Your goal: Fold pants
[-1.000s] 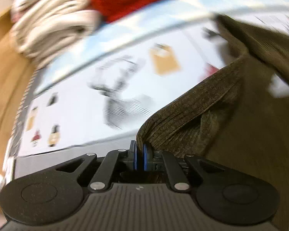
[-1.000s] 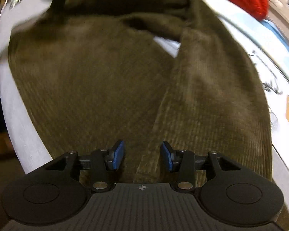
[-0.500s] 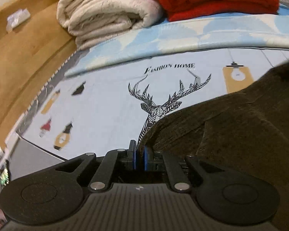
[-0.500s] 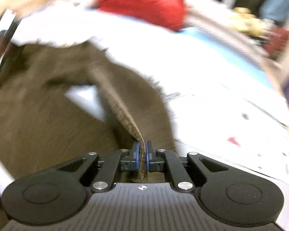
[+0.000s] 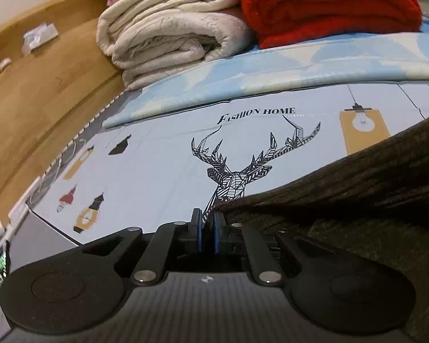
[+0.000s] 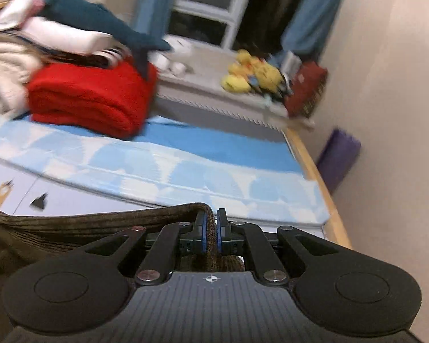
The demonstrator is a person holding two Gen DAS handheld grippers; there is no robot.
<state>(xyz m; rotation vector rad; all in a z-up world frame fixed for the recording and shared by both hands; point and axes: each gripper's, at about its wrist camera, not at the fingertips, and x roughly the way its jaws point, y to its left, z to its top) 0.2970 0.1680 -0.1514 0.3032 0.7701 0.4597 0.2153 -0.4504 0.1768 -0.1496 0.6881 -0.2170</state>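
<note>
Dark olive-brown corduroy pants (image 5: pixel 357 188) fill the lower right of the left wrist view, over a printed bed sheet (image 5: pixel 157 165) with a deer drawing. My left gripper (image 5: pixel 208 223) is shut, its blue pads pinching an edge of the pants low over the sheet. In the right wrist view the pants (image 6: pixel 71 225) stretch away to the left from my right gripper (image 6: pixel 211 228), which is shut on a fold of the cloth and held high above the bed.
Folded cream blankets (image 5: pixel 168 31) and a red blanket (image 5: pixel 329 5) are stacked at the head of the bed. A wooden bed frame (image 5: pixel 43 85) runs along the left. A window sill holds yellow plush toys (image 6: pixel 251 74); a wall (image 6: pixel 386 85) stands to the right.
My right gripper closed on the pants and lifted them well up, rolling as it rose. My left gripper stayed shut on its edge and sank toward the sheet.
</note>
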